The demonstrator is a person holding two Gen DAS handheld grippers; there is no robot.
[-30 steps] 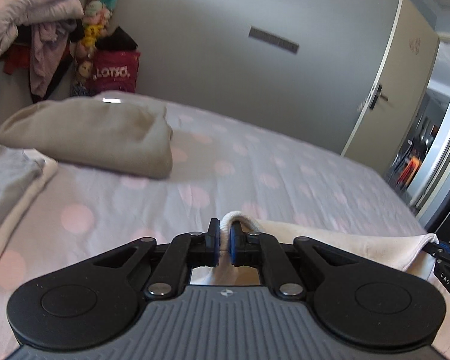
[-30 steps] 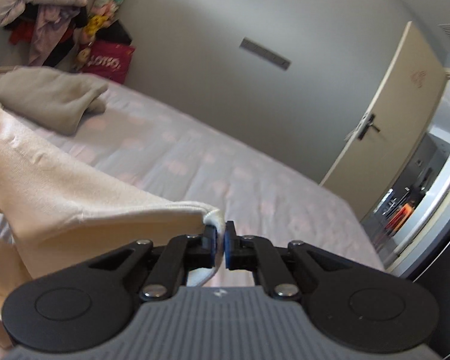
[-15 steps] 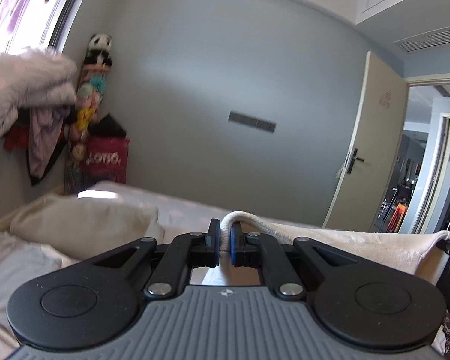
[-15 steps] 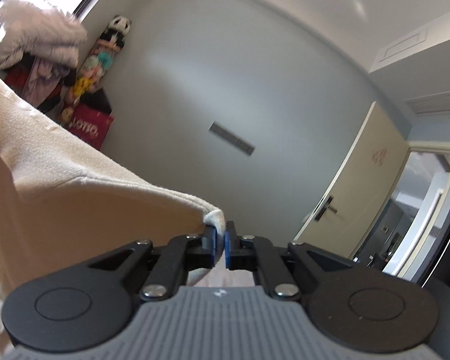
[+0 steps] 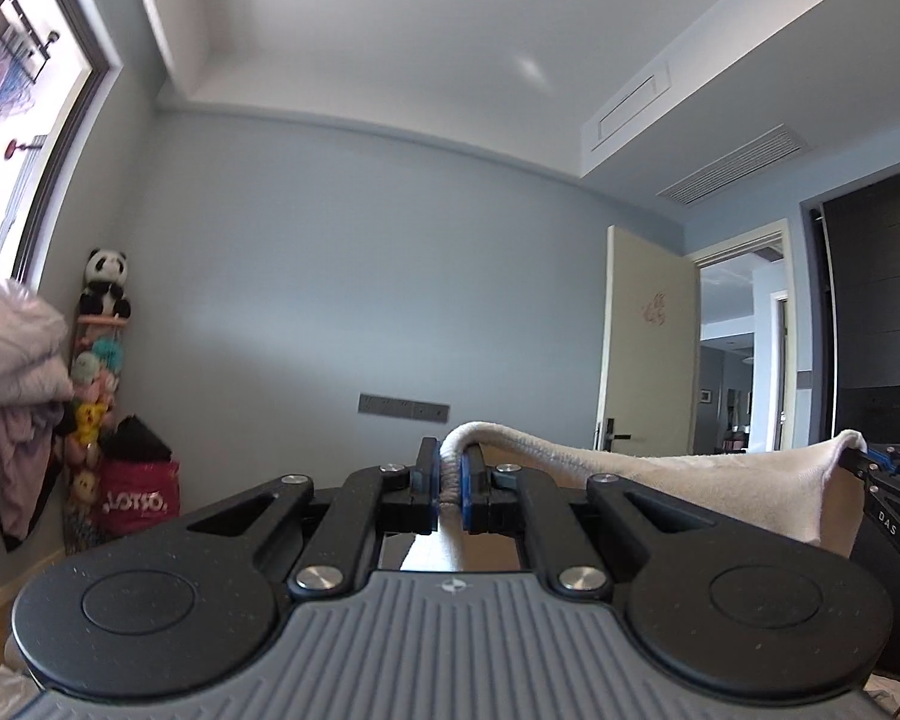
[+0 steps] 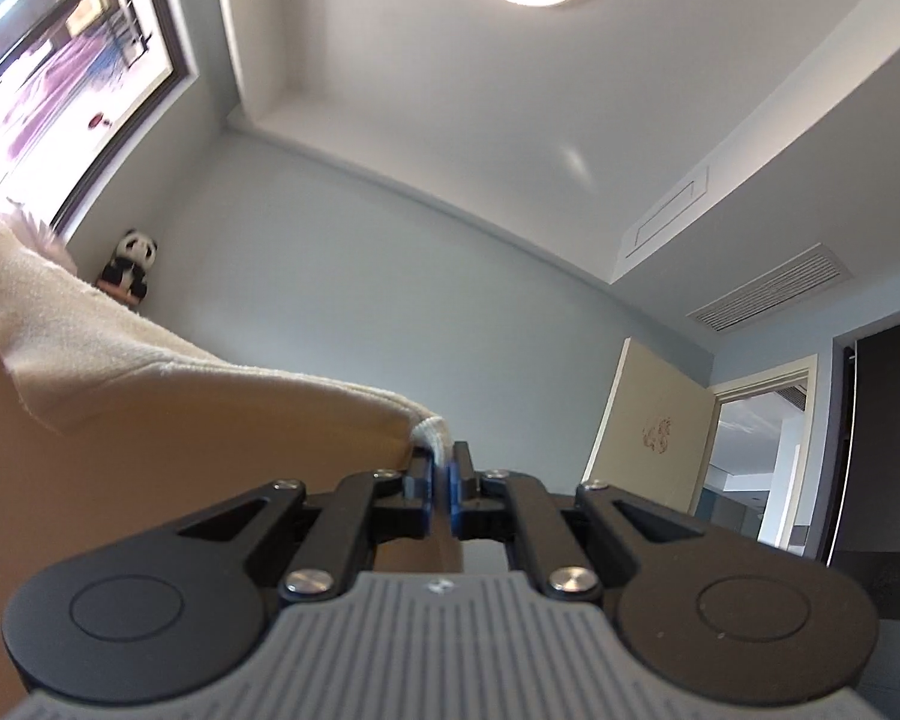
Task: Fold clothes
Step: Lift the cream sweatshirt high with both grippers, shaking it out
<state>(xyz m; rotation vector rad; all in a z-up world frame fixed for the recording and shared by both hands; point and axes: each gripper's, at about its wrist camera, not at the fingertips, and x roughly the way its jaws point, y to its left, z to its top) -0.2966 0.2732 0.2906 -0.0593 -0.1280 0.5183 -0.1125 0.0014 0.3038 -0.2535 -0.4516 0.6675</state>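
We have the cream garment [image 5: 678,474] lifted off the bed and strung between our two claws; the left claw [image 5: 448,483] is clenched on a ribbed edge of it, the cloth humping up out of the blue pads, and the right claw [image 6: 441,483] is clenched on another corner, a small white tuft showing above its pads; in the left wrist view the top hem runs from our left claw away to the right and ends at the right claw [image 5: 867,462], so the long axis of the held edge lies side to side between the hands, nearly level; the rest of the cloth hangs below that edge, out of sight under both claws, so we cannot tell how it drapes or whether it clears the bed; both cameras are tilted up at the grey wall [image 5: 342,300], the ceiling and the open door [image 5: 648,336], with a panda toy [image 5: 106,282] in the corner by the window; we judge the next move turns on keeping that edge taut and level, both hands equally near, while lowering the cloth flat
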